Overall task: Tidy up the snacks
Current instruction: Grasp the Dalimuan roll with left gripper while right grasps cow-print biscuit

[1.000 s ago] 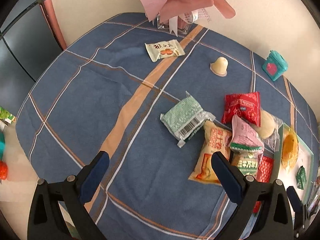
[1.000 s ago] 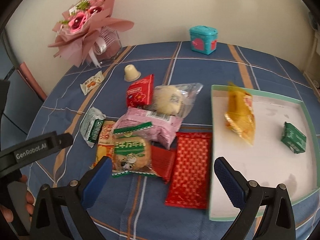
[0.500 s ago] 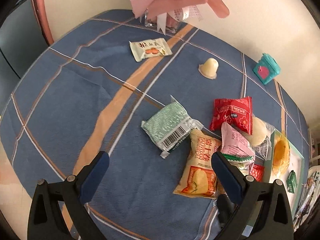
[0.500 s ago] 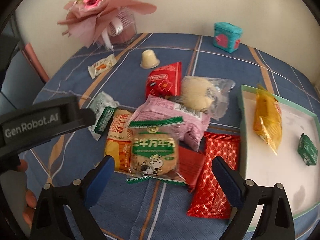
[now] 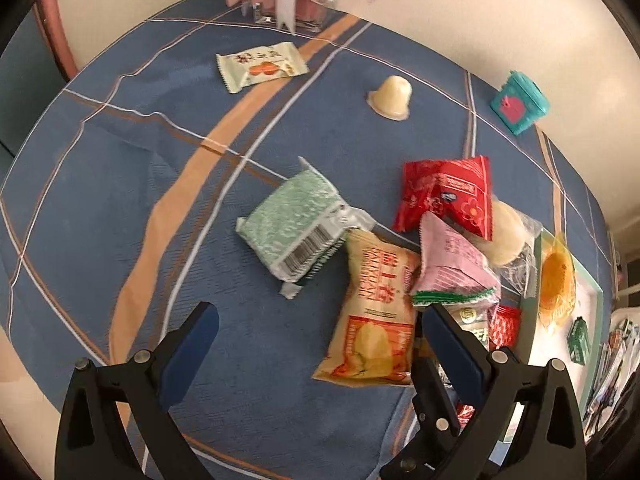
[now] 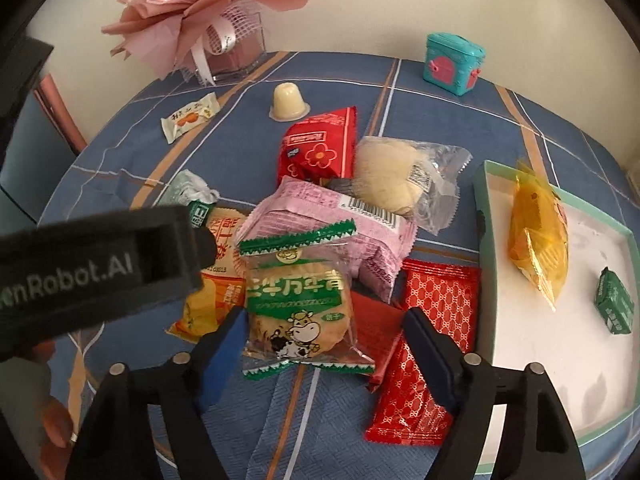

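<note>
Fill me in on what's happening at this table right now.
A person with a two-finger tool in each hand is sorting snacks into a tray, where a yellow packet and a small green box already lie. The right tool has just been closing around the cow-print cookie packet, which sits between its fingers; whether the pads touch it yet is unclear. The left tool hovers open over the tablecloth beside the orange chip bag, holding nothing.

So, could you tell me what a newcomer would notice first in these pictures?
Probably the jumble of bright snack packets mid-table, with the cow-printed biscuit pack lying between the open fingers of the right gripper. Next, the pink bouquet by the wall and the pale tray at right.
</note>
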The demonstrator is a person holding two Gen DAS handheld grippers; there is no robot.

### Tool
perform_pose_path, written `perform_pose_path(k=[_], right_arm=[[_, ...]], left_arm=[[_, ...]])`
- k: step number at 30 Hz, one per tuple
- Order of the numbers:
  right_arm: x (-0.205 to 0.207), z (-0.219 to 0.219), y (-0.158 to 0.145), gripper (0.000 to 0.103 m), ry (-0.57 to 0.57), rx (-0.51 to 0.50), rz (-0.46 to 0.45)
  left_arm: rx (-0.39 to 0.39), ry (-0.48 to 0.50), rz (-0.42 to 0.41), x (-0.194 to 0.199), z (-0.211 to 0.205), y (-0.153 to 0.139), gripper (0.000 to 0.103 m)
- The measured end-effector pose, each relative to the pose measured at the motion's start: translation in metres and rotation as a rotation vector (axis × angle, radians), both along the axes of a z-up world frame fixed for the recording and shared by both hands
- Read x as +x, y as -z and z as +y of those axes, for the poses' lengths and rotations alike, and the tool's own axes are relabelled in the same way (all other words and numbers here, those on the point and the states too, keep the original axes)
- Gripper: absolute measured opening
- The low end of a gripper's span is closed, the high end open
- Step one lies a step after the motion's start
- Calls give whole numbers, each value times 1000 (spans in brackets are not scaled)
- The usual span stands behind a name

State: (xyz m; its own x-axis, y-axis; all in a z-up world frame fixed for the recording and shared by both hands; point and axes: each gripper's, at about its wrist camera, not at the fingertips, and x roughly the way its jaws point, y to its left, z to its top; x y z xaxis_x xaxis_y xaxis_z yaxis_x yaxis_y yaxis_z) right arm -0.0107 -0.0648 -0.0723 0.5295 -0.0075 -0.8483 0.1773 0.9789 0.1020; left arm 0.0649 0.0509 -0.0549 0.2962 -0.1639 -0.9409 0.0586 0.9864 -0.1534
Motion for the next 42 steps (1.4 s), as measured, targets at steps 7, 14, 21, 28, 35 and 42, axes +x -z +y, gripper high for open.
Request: perform_pose_path(k=[7, 14, 21, 28, 35, 42], right_arm=[[-3, -13, 5, 66, 16, 30, 24], [-5, -23, 9, 66, 35, 69, 37], [-5, -23, 10, 66, 38, 78, 41], [-4, -23, 11, 65, 42, 90, 43], [-5, -23, 8, 64, 46, 92, 41], [-7, -23, 5, 63, 50, 114, 46]], left_arm=[[-12, 37, 39, 3, -14, 11, 94], [-14, 56, 73, 4, -26, 22, 83], [-14, 87, 113, 3, -36, 38, 57], [10, 94, 107, 1, -39, 38, 47], [-17, 91, 116, 3, -37, 31, 37], [-35, 64, 132, 0, -31, 19, 37]])
